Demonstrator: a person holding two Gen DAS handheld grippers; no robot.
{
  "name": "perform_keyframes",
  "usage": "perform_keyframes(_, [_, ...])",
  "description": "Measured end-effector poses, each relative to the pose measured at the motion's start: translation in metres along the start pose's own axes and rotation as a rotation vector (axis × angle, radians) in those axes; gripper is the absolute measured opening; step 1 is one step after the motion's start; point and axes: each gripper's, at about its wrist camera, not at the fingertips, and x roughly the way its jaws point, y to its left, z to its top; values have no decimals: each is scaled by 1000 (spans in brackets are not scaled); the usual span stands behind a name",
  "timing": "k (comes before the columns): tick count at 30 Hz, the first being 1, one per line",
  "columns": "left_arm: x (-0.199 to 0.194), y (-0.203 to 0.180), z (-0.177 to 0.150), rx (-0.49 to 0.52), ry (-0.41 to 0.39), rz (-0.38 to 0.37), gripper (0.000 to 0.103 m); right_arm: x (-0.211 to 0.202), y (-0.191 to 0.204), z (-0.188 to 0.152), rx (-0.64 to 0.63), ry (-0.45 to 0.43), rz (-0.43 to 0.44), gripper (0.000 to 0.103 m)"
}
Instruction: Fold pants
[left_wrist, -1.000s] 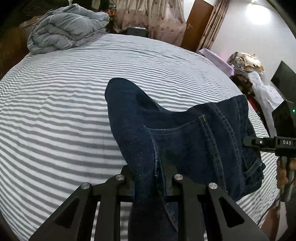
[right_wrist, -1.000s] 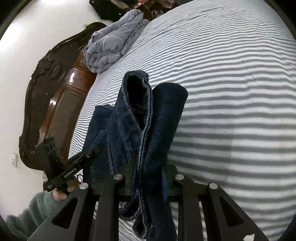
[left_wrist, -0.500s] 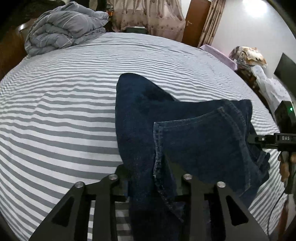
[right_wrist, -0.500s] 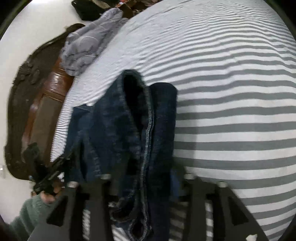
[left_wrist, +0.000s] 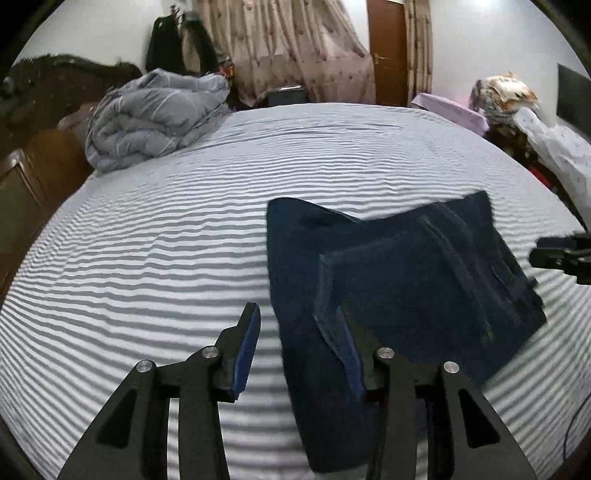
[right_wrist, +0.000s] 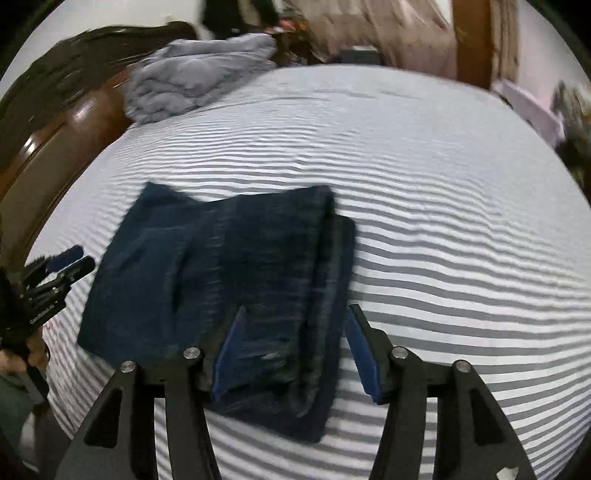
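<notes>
Dark blue jeans (left_wrist: 399, 280) lie folded in a flat stack on the striped bed (left_wrist: 166, 258). My left gripper (left_wrist: 299, 317) hovers over the stack's near left edge, jaws opening and wide apart, pads off the cloth. From the right wrist the jeans (right_wrist: 229, 280) appear blurred by motion. My right gripper (right_wrist: 295, 317) stands above their near right edge, jaws opening, denim below the gap but not pinched. The right gripper (left_wrist: 561, 254) shows at the right edge of the left view, and the left gripper (right_wrist: 55, 273) at the left edge of the right view.
A bundled grey quilt (left_wrist: 155, 118) lies at the far left of the bed by a dark wooden headboard (left_wrist: 44, 155). Curtains and a brown door (left_wrist: 386, 48) stand behind. Piled clothes (left_wrist: 517, 107) crowd the right side. A hand and green sleeve (right_wrist: 14, 369) show low left.
Both grippers let go of the jeans and opened. The stack dropped flat onto the bed, and both grippers drew back from it and tilted up, showing more of the room.
</notes>
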Motion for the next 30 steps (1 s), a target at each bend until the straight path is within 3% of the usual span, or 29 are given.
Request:
perform_keyframes(3, [-7,-16,-14,52,21,-6,44,4,24,-7,-77,45,-49,33])
perform_keyframes(8, [9,-26,-39,51,111,0,44,28,22,-24,-53,139,-116,30])
perform_keyframes(18, [20,-26,-38,-11,176,61,48,36,19,-12,68,144,-134,41])
perform_keyframes(23, [-3,-33,-34,-68,187,105,48,6,40,-27,74,94,-118,54])
perform_keyframes(30, [-49,-50,-41,-74,133,167,50,-44,77,-52,47,-11,-148,73])
